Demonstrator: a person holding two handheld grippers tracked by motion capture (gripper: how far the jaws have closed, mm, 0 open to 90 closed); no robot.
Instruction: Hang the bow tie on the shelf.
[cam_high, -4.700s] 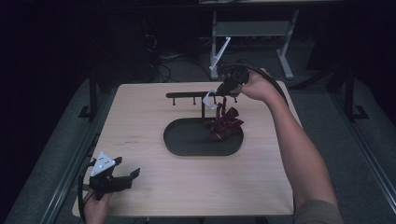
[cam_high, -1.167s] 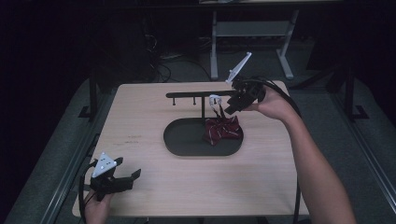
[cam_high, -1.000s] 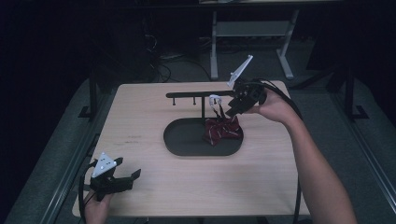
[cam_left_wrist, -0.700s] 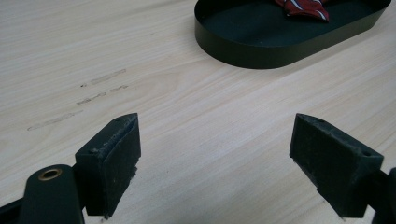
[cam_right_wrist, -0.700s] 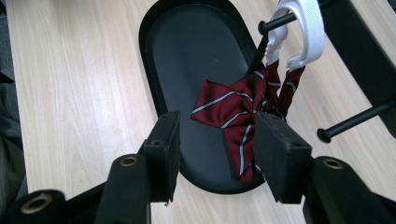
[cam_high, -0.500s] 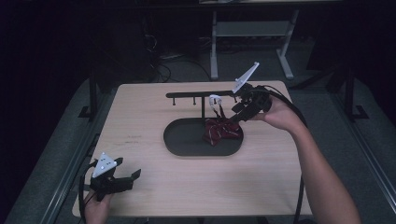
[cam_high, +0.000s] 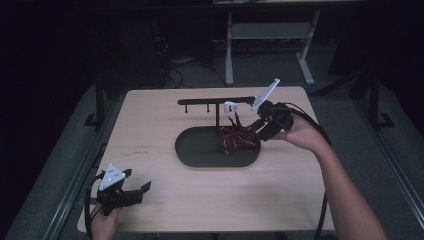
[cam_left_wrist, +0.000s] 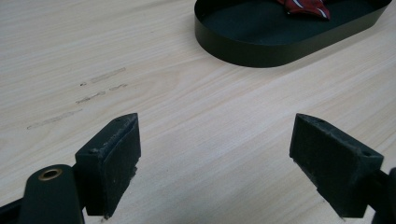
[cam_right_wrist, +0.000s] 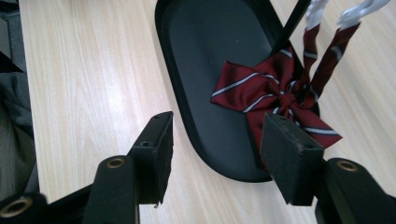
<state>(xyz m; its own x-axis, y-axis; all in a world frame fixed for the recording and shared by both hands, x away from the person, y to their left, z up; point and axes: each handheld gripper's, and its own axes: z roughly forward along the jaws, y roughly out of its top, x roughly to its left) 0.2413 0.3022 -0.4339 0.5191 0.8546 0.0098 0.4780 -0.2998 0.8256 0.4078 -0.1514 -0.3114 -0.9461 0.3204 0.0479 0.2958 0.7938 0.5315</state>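
A dark red bow tie (cam_high: 239, 140) with thin white stripes lies on the right end of a black oval tray (cam_high: 200, 150). Its two straps rise to white clips (cam_high: 230, 106) hung on the black stand's bar (cam_high: 215, 101). My right gripper (cam_high: 258, 129) hovers just right of the bow, open; its jaws have just been opening. In the right gripper view the bow tie (cam_right_wrist: 275, 98) lies beyond the right fingertip (cam_right_wrist: 289, 149), with the tray's rim (cam_right_wrist: 205, 158) between the pads and nothing pressed. My left gripper (cam_high: 136, 190) rests open at the table's front left, nothing between its jaws (cam_left_wrist: 215, 163).
The stand's post rises from the tray behind the bow, and short pegs hang under the bar's left part. The left gripper view has the tray's wall (cam_left_wrist: 280, 46) ahead. Bare wood lies left and in front of the tray. Cables trail from both grippers.
My right gripper has drifted right and down, away from the bar, and its jaws stand wider. The bow tie has sunk from hanging to lying on the tray. The left gripper stayed still.
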